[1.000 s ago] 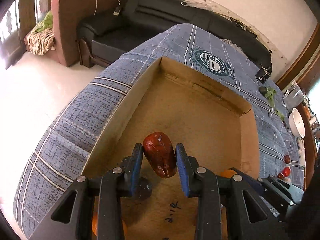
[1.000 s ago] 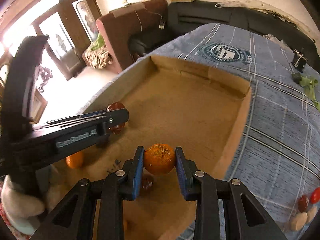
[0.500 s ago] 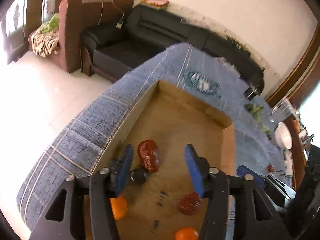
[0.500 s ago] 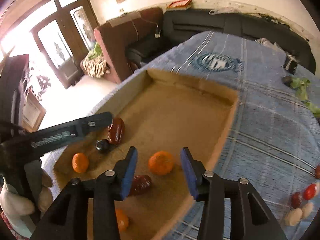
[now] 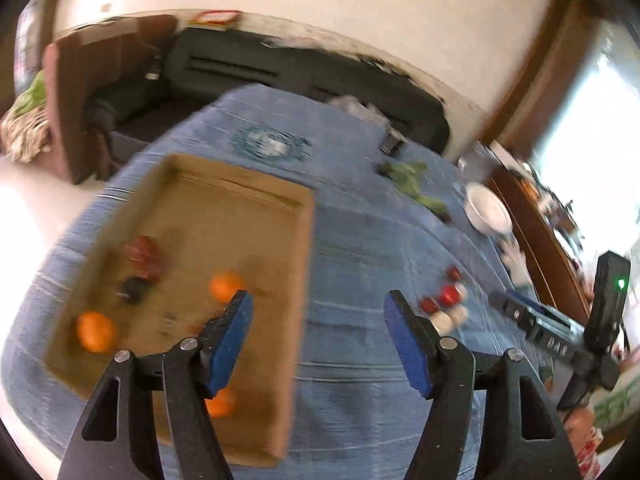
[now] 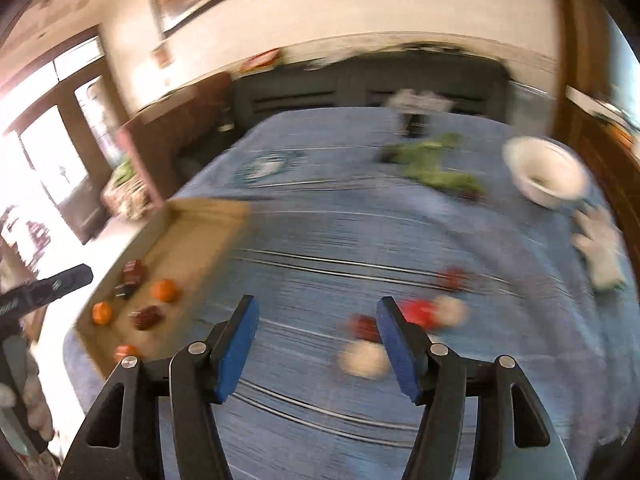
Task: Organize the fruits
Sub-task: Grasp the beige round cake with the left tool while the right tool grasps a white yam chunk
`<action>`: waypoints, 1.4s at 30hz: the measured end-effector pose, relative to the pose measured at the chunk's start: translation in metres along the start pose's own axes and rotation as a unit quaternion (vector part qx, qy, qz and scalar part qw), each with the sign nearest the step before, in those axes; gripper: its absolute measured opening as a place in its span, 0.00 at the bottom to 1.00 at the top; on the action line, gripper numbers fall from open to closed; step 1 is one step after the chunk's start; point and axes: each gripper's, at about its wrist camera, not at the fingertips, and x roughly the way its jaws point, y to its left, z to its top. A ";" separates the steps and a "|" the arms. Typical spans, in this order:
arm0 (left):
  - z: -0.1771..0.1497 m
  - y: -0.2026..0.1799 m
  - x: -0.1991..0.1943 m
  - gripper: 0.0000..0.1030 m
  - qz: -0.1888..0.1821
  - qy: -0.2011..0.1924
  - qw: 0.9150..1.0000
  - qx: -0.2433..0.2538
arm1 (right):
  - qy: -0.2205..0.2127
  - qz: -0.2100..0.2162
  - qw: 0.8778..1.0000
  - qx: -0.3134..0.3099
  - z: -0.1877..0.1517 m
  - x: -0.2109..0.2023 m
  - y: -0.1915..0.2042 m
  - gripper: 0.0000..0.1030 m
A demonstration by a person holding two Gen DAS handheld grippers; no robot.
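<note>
A shallow cardboard box (image 5: pixel 304 240) lies on the blue cloth and holds several fruits: an orange (image 5: pixel 225 286), another orange (image 5: pixel 95 330), a dark red fruit (image 5: pixel 142 252) and a black one (image 5: pixel 130 290). My left gripper (image 5: pixel 318 320) hangs above the box's right wall, its jaws opening with nothing between them. My right gripper (image 6: pixel 316 330) is over bare cloth, jaws also opening and empty. A loose cluster of red and pale fruits (image 6: pixel 420 312) lies just right of its right finger. The box (image 6: pixel 200 220) is at the left in the right wrist view.
A white bowl (image 6: pixel 544 172) and green leaves (image 6: pixel 436 168) lie at the cloth's far right. A white glove (image 6: pixel 600 248) lies near the bowl. A dark sofa (image 5: pixel 280 68) stands behind the table. The right gripper's body (image 5: pixel 560 340) shows at the right edge of the left wrist view.
Both grippers let go of their fruits, the red one and the orange, which now lie in the box. Both rose and swung right toward the loose fruits, jaws widening.
</note>
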 end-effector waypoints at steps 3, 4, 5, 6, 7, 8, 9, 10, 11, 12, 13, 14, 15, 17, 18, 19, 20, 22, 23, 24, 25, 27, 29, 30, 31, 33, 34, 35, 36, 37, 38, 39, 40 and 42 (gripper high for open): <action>-0.013 -0.034 0.030 0.66 -0.015 0.032 0.999 0.025 | 0.009 -0.012 0.999 0.038 -0.010 -0.005 -0.038 0.64; -0.017 -0.042 0.036 0.66 -0.019 0.039 0.999 0.032 | 0.013 -0.014 0.999 0.048 -0.015 -0.004 -0.047 0.64; -0.022 -0.051 0.044 0.66 -0.022 0.046 0.998 0.042 | 0.016 -0.014 0.998 0.053 -0.018 -0.002 -0.054 0.64; -0.026 -0.061 0.053 0.66 -0.025 0.054 0.997 0.053 | 0.020 -0.014 0.998 0.056 -0.020 0.000 -0.058 0.64; -0.032 -0.070 0.061 0.66 -0.027 0.060 0.996 0.064 | 0.023 -0.015 0.998 0.058 -0.022 0.004 -0.062 0.64; -0.036 -0.077 0.068 0.66 -0.028 0.066 0.995 0.074 | 0.027 -0.013 0.998 0.059 -0.024 0.010 -0.065 0.64; -0.041 -0.085 0.076 0.66 -0.027 0.073 0.993 0.084 | 0.031 -0.011 0.998 0.060 -0.025 0.014 -0.067 0.64; -0.045 -0.091 0.081 0.66 -0.026 0.079 0.992 0.092 | 0.033 -0.010 0.998 0.060 -0.027 0.019 -0.067 0.64; -0.049 -0.096 0.087 0.66 -0.026 0.085 0.991 0.098 | 0.036 -0.009 0.997 0.060 -0.028 0.025 -0.068 0.63; -0.053 -0.100 0.092 0.66 -0.026 0.090 0.990 0.103 | 0.038 -0.006 0.997 0.061 -0.027 0.032 -0.068 0.62; -0.055 -0.102 0.095 0.66 -0.026 0.092 0.990 0.107 | 0.040 -0.002 0.997 0.062 -0.027 0.038 -0.068 0.59; -0.057 -0.105 0.099 0.66 -0.025 0.094 0.989 0.112 | 0.042 0.002 0.997 0.064 -0.027 0.045 -0.067 0.58; -0.057 -0.105 0.102 0.66 -0.023 0.094 0.989 0.115 | 0.042 0.005 0.997 0.065 -0.026 0.050 -0.067 0.58; -0.058 -0.106 0.107 0.66 -0.018 0.093 0.988 0.123 | 0.045 0.008 0.997 0.062 -0.025 0.060 -0.064 0.58; -0.057 -0.106 0.108 0.66 -0.017 0.093 0.988 0.126 | 0.048 0.010 0.997 0.060 -0.025 0.065 -0.063 0.57; -0.057 -0.106 0.111 0.66 -0.016 0.093 0.987 0.128 | 0.049 0.012 0.997 0.058 -0.025 0.069 -0.062 0.57; -0.057 -0.107 0.113 0.66 -0.015 0.093 0.987 0.130 | 0.051 0.014 0.997 0.056 -0.025 0.073 -0.061 0.57; -0.057 -0.108 0.118 0.66 -0.015 0.094 0.986 0.134 | 0.054 0.015 0.997 0.051 -0.027 0.078 -0.060 0.55; -0.056 -0.110 0.121 0.66 -0.014 0.095 0.986 0.136 | 0.050 0.007 0.998 0.042 -0.027 0.078 -0.058 0.50; -0.056 -0.111 0.124 0.66 -0.014 0.097 0.986 0.138 | 0.050 0.009 0.998 0.037 -0.027 0.078 -0.058 0.44; -0.056 -0.113 0.127 0.66 -0.015 0.098 0.985 0.139 | 0.050 0.018 0.998 0.037 -0.027 0.077 -0.059 0.41; -0.055 -0.117 0.132 0.66 -0.017 0.098 0.985 0.141 | 0.045 0.010 0.998 0.043 -0.027 0.072 -0.063 0.37; -0.054 -0.122 0.137 0.66 -0.020 0.098 0.985 0.141 | 0.032 -0.018 0.998 0.041 -0.029 0.066 -0.069 0.37; -0.053 -0.124 0.141 0.66 -0.022 0.098 0.985 0.140 | 0.030 -0.023 0.998 0.045 -0.030 0.065 -0.073 0.37; -0.052 -0.127 0.144 0.66 -0.024 0.098 0.985 0.140 | 0.030 -0.023 0.998 0.054 -0.031 0.064 -0.079 0.37; -0.051 -0.132 0.152 0.66 -0.030 0.099 0.985 0.140 | 0.029 -0.013 0.997 0.075 -0.034 0.063 -0.090 0.37; -0.051 -0.135 0.155 0.66 -0.031 0.100 0.985 0.140 | 0.028 -0.005 0.996 0.082 -0.033 0.063 -0.093 0.37; -0.051 -0.138 0.159 0.65 -0.033 0.100 0.984 0.141 | 0.028 -0.001 0.996 0.088 -0.033 0.063 -0.095 0.37; -0.051 -0.141 0.160 0.64 -0.031 0.094 0.984 0.147 | 0.026 -0.002 0.996 0.086 -0.033 0.063 -0.095 0.37; -0.051 -0.145 0.162 0.62 -0.031 0.091 0.984 0.152 | 0.025 -0.003 0.996 0.084 -0.033 0.063 -0.094 0.37; -0.053 -0.147 0.162 0.53 -0.027 0.085 0.983 0.158 | 0.024 -0.006 0.996 0.080 -0.034 0.063 -0.093 0.37; -0.055 -0.150 0.163 0.40 -0.014 0.077 0.983 0.168 | 0.023 -0.007 0.997 0.078 -0.034 0.062 -0.092 0.37; -0.056 -0.151 0.163 0.35 -0.007 0.073 0.982 0.174 | 0.023 -0.009 0.997 0.075 -0.034 0.062 -0.091 0.37; -0.057 -0.150 0.161 0.27 -0.019 0.077 0.982 0.170 | 0.022 -0.008 0.997 0.075 -0.034 0.062 -0.091 0.37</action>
